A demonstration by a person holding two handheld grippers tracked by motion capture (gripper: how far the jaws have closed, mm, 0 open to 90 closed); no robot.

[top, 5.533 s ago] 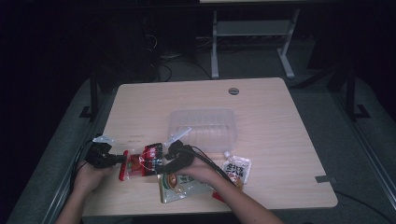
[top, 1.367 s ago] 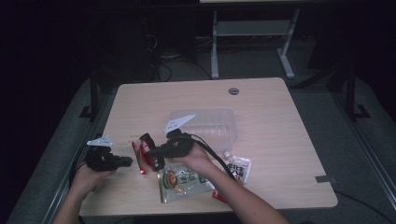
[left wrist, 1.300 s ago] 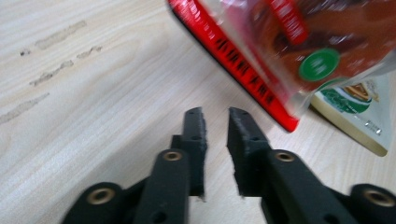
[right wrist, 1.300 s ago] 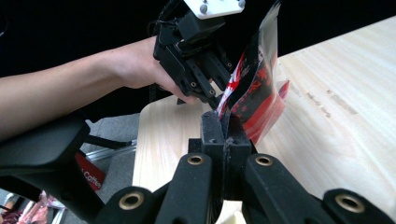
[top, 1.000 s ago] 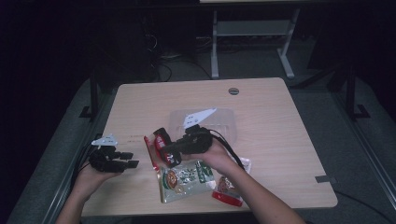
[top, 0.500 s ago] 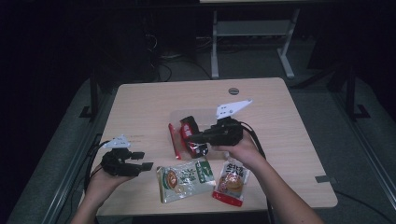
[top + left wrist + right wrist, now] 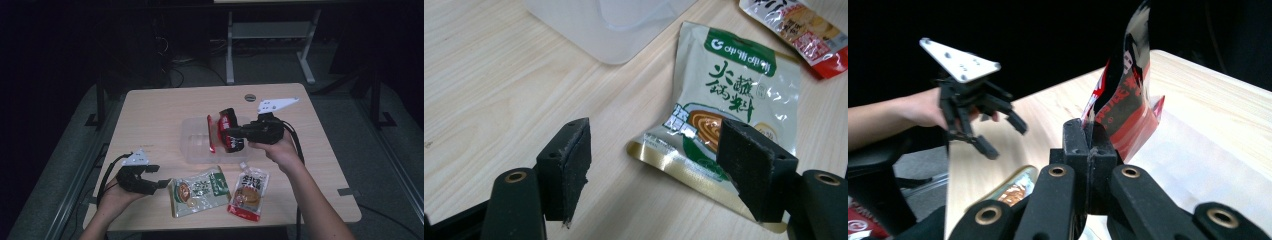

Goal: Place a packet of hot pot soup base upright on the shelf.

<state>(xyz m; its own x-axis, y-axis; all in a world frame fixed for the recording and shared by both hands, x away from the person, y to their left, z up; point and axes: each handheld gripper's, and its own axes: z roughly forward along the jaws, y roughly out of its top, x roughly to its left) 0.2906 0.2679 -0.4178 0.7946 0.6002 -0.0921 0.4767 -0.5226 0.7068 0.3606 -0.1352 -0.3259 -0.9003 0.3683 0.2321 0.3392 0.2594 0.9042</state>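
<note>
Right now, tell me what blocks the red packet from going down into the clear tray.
Nothing visible. The right gripper is shut on the red packet, holding it over the clear tray, whose inside looks bare. The green pouch lies outside it.

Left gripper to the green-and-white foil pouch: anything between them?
Nothing: bare wood table. In the left gripper view, the open left gripper frames the green-and-white foil pouch without touching it.

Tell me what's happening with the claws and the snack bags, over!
Right gripper shut on red packet, above clear tray. Left gripper open, jaws just widened, nothing between; green packet just ahead. Nothing blocking the tray.
</note>
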